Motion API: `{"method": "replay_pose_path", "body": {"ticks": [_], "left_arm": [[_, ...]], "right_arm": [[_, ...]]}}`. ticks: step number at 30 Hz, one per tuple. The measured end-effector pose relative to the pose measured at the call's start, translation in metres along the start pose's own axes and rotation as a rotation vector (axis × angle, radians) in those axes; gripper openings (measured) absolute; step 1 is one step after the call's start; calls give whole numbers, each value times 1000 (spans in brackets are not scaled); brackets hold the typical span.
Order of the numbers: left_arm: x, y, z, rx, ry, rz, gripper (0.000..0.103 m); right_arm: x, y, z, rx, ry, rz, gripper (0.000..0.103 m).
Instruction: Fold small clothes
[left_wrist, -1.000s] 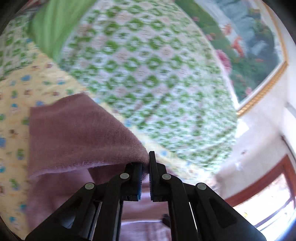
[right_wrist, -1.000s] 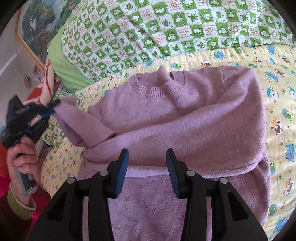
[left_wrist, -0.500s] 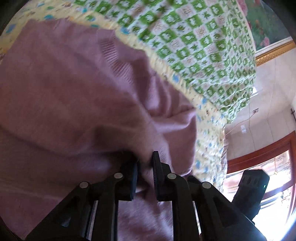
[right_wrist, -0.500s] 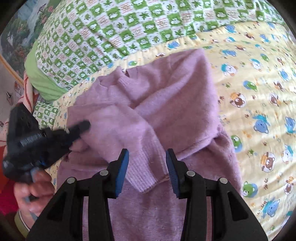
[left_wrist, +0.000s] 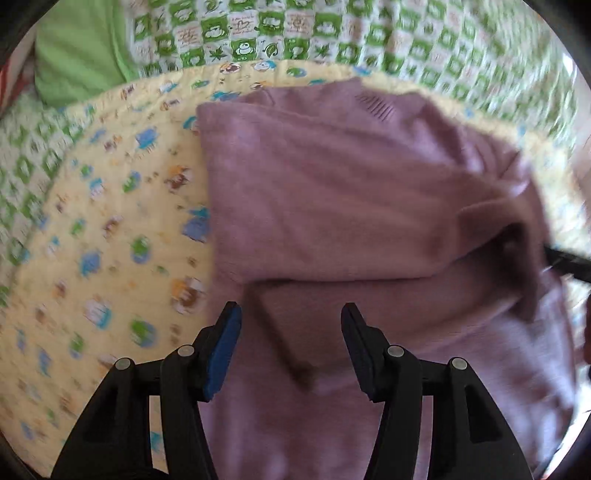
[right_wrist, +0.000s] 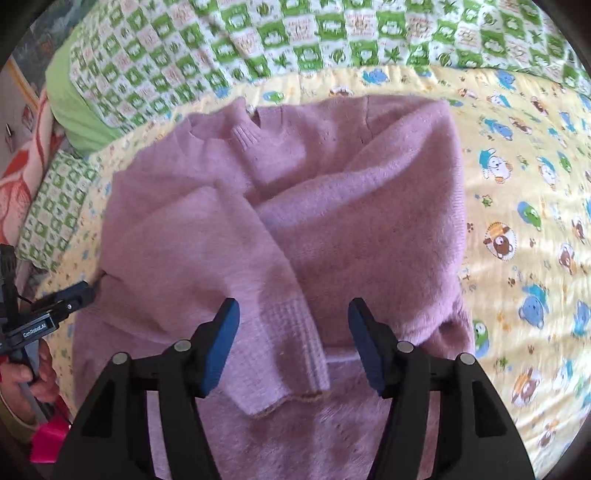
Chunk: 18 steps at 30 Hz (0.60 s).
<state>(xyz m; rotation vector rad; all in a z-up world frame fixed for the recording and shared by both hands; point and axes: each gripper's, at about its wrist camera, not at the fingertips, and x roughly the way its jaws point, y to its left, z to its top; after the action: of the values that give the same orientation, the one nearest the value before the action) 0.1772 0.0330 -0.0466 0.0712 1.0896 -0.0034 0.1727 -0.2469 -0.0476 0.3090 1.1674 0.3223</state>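
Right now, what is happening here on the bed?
A person is folding a small purple sweater on a yellow cartoon-print sheet. Both sleeves already lie crossed over its chest. The left tongs and the right tongs hang over the sweater, both opening, with nothing gripped.

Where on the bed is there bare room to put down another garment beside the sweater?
Free: yellow cartoon sheet right of the purple sweater, below the green checked quilt. Crowded: the sweater's left edge, where the left gripper sits near a folded checked cloth.
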Motion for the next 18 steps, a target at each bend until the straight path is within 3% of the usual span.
{"method": "replay_pose_path", "body": {"ticks": [2, 4, 7, 8, 9, 10, 11, 13, 16, 18], "left_arm": [[13, -8, 3, 99, -2, 143, 57], [25, -15, 5, 158, -3, 228, 60], [37, -13, 12, 125, -16, 304, 59], [38, -10, 17, 89, -23, 321, 55], [37, -1, 21, 25, -20, 359, 37], [39, 13, 24, -58, 2, 352, 29], [40, 27, 26, -146, 14, 314, 29], [39, 59, 22, -330, 20, 235, 29], [40, 72, 17, -388, 20, 197, 28], [39, 76, 13, -416, 16, 194, 26]], "right_arm": [[12, -3, 3, -14, 45, -9, 62], [20, -4, 3, -24, 71, 5, 62], [24, 1, 2, -52, 87, 30, 61], [25, 4, 2, -65, 97, 53, 47], [27, 7, 3, -79, 117, 84, 16], [30, 13, 5, -95, 148, 117, 9], [28, 21, 9, -119, 159, 133, 9], [3, 46, 24, -208, 101, 200, 9], [-65, 84, 54, -330, -55, 346, 9], [-98, 98, 68, -399, -122, 363, 9]]}}
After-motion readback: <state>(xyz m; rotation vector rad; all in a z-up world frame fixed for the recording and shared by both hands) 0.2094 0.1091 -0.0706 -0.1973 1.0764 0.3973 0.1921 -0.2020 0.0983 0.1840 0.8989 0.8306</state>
